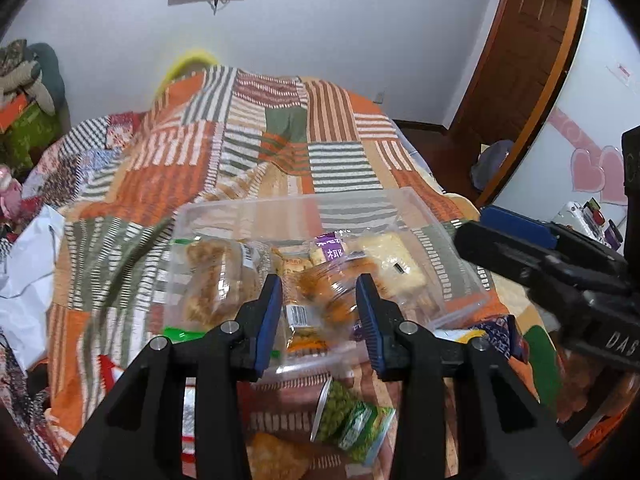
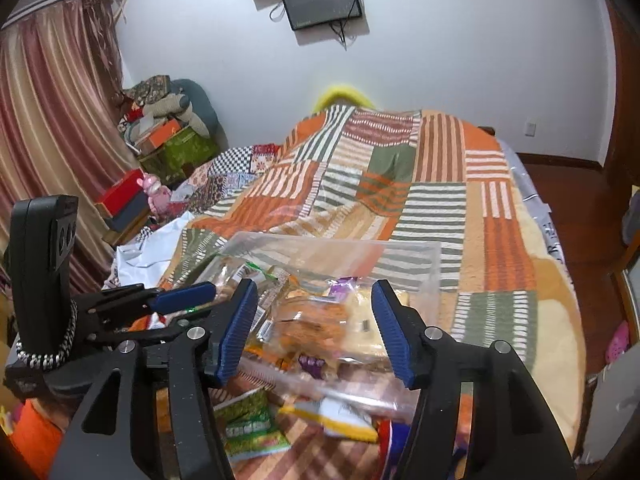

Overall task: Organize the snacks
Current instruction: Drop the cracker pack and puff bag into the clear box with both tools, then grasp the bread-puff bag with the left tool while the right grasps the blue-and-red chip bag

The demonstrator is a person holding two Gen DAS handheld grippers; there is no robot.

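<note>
This was a bedroom in a home. A bed (image 2: 500,320) took up most of the room, spread with a patchwork blanket (image 2: 400,184) of orange, green and white stripes. Pinkish striped curtains (image 2: 48,128) hung at one side, with cardboard boxes (image 2: 176,144) and folded cloth stacked in the corner beside them. A dark screen (image 2: 324,0) was fixed high on the white wall. A wooden door (image 1: 520,48) stood at the far side, and pink heart stickers (image 1: 596,172) decorated a wall near it.
</note>
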